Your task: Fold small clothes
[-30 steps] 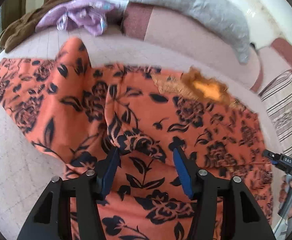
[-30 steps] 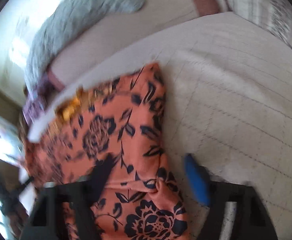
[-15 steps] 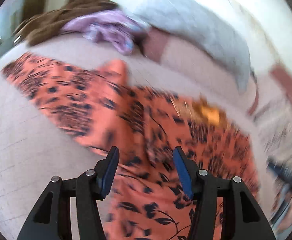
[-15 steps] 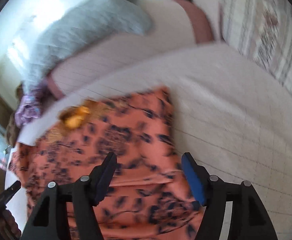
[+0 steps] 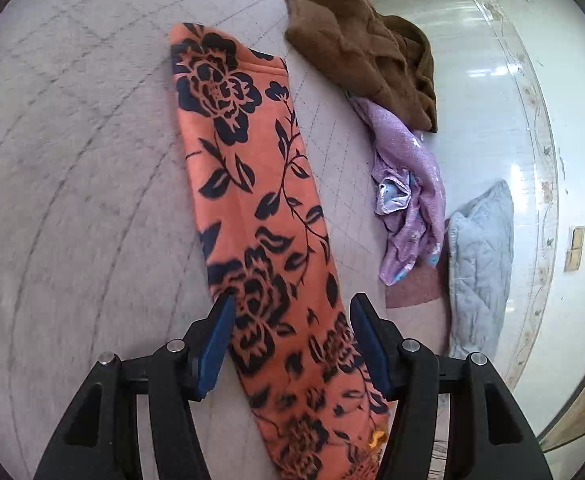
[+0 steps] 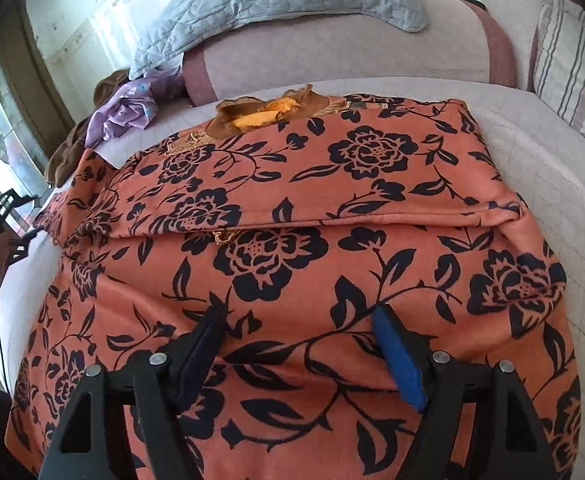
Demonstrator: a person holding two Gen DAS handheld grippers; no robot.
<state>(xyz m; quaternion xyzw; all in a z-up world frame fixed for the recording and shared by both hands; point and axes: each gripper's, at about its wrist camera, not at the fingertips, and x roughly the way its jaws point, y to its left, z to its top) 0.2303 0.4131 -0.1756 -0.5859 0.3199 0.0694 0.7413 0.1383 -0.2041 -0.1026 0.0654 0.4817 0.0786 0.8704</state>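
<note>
An orange garment with black flowers (image 6: 292, 208) lies spread on the pale bed (image 6: 552, 168), its gold neckline (image 6: 260, 114) toward the pillows. Its right sleeve is folded across the body. My right gripper (image 6: 298, 316) is open just above the lower part of the garment. In the left wrist view the garment's left sleeve (image 5: 244, 160) stretches straight away over the bed (image 5: 72, 180). My left gripper (image 5: 290, 312) is open and empty above the near part of that sleeve. The left gripper also shows at the left edge of the right wrist view (image 6: 0, 216).
A brown blanket (image 5: 364, 48) and a crumpled purple cloth (image 5: 408, 184) lie beyond the sleeve. A grey quilted pillow (image 5: 480, 272) leans on the pink headboard (image 6: 352, 52). A striped cushion (image 6: 572, 60) sits at the right. A white tiled wall (image 5: 492, 92) is behind.
My left gripper has swung left from the garment's body and now looks along the outstretched sleeve. My right gripper has swung toward the garment's middle and now looks squarely over its lower part.
</note>
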